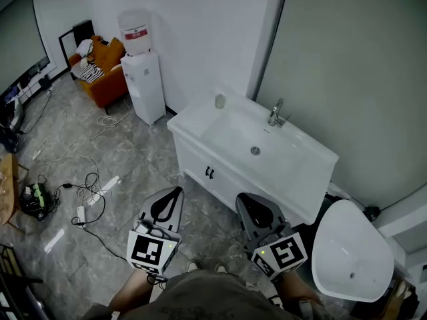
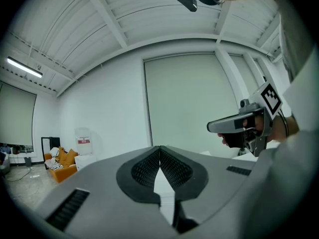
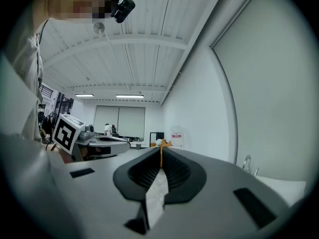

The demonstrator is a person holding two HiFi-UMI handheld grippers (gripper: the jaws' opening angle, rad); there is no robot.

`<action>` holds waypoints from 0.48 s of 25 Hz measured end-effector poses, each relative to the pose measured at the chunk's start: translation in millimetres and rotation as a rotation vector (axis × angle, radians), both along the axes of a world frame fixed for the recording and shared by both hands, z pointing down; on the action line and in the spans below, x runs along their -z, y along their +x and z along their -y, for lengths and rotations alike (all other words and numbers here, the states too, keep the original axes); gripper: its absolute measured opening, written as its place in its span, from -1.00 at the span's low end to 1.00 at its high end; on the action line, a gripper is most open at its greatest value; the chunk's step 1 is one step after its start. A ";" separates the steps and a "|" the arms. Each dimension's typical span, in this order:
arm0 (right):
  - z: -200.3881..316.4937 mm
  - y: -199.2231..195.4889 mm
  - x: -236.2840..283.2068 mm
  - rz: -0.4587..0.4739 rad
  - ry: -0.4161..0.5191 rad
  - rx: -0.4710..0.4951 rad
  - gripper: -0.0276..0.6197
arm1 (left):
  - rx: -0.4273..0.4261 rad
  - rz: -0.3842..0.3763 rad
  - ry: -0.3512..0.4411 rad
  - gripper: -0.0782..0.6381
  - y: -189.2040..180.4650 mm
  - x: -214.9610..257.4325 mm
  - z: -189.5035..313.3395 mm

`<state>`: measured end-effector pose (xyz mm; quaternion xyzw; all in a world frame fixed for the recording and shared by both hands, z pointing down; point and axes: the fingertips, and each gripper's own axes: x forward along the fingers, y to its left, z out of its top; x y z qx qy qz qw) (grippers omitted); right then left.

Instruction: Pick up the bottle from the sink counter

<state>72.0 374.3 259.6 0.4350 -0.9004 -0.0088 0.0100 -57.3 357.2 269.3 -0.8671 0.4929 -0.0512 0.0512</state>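
A small pale bottle (image 1: 219, 101) stands on the white sink counter (image 1: 190, 120), at its far left corner next to the basin. Both grippers hang low in front of the cabinet, well short of the bottle. My left gripper (image 1: 175, 191) points up toward the counter's left end, its jaws shut with nothing between them (image 2: 159, 149). My right gripper (image 1: 244, 198) is below the counter's middle, also shut and empty (image 3: 160, 151). Neither gripper view shows the bottle; each one catches the other gripper from the side.
A chrome faucet (image 1: 277, 114) rises behind the basin. A water dispenser (image 1: 143, 79) and an orange chair (image 1: 105, 79) stand at the far left wall. Cables and a power strip (image 1: 81, 213) lie on the floor at left. A white toilet (image 1: 351, 253) sits at lower right.
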 end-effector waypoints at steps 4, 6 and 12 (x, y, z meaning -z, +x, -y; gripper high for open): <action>6.9 -8.7 -5.8 -0.003 -0.014 -0.006 -0.82 | -0.011 0.008 0.013 -0.73 -10.7 -2.8 6.7; 12.8 -13.8 -6.9 -0.003 -0.017 -0.012 -0.82 | -0.016 0.008 0.010 -0.73 -16.2 -4.5 11.2; 25.9 -30.8 -5.0 -0.016 0.000 -0.024 -0.82 | -0.025 0.000 0.001 -0.73 -32.5 -6.1 21.5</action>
